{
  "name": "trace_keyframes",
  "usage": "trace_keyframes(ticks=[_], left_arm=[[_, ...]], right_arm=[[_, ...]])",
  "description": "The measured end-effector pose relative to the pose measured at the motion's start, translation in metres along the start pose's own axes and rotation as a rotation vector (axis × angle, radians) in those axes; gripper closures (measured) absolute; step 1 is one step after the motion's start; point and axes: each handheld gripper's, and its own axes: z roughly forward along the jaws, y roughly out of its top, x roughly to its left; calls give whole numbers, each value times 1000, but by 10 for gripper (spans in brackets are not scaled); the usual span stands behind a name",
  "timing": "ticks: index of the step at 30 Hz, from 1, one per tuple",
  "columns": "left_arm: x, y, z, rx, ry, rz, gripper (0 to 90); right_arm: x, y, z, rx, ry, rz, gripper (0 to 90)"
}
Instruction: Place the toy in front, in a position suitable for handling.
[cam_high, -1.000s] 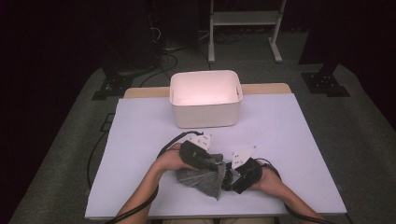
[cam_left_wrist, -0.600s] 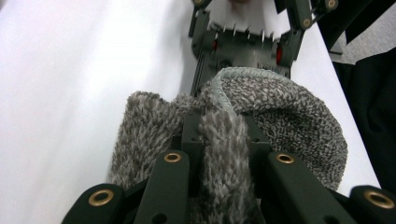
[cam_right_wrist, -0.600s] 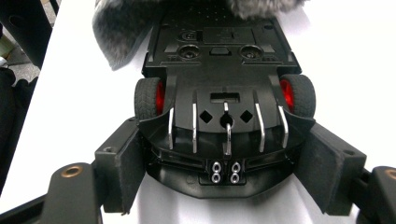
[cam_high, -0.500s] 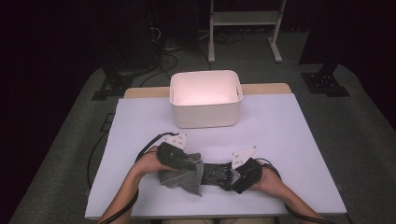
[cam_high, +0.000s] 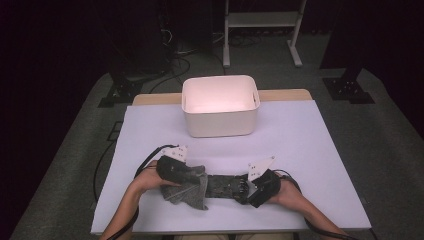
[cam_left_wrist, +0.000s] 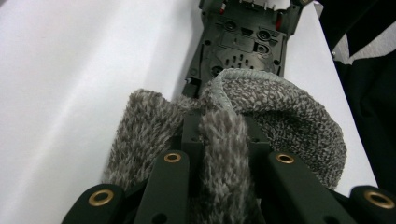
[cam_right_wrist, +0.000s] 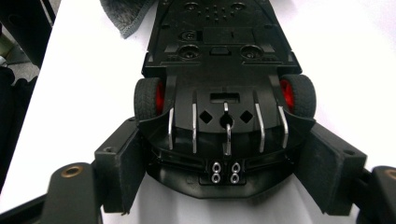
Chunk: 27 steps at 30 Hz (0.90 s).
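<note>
Between right claw (cam_right_wrist: 224, 163) jaws, toy car (cam_right_wrist: 224, 70)

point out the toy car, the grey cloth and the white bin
toy car (cam_right_wrist: 224, 70), right gripper view, on its black underside between the wheels
grey cloth (cam_left_wrist: 289, 116), left gripper view, on the fuzzy fold draped over the car
white bin (cam_high: 220, 122), high view, on its front outer wall

The cloth (cam_left_wrist: 280, 116) is grey, its fuzzy pile flecked dark and light, with a paler grey stitched hem. The toy car (cam_right_wrist: 224, 93) shows a black underside, black tyres on red wheel hubs, and silver metal strips. Each hand-held gripper's jaws are black with brass-coloured rivets. The tabletop (cam_high: 310, 135) is pale lavender-white; at 12 o'clock stands a white bin (cam_high: 220, 125), its inside tinged pink.
</note>
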Motion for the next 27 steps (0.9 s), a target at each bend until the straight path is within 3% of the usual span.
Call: trace_keyframes(ticks=[6, 8, 17, 20, 27], left_arm=[[3, 10, 8, -9, -15, 9, 767], [2, 17, 13, -20, -26, 25, 767], [-1, 67, 57, 46, -95, 134, 767], [-2, 76, 65, 49, -110, 149, 766], [-7, 82, 70, 53, -128, 166, 764]], right_arm=[[0, 0, 0, 2, -1, -1, 231], [0, 0, 0, 2, 0, 0, 231], [1, 0, 0, 1, -2, 1, 231], [0, 0, 0, 1, -1, 1, 231], [1, 1, 0, 7, -6, -8, 231]])
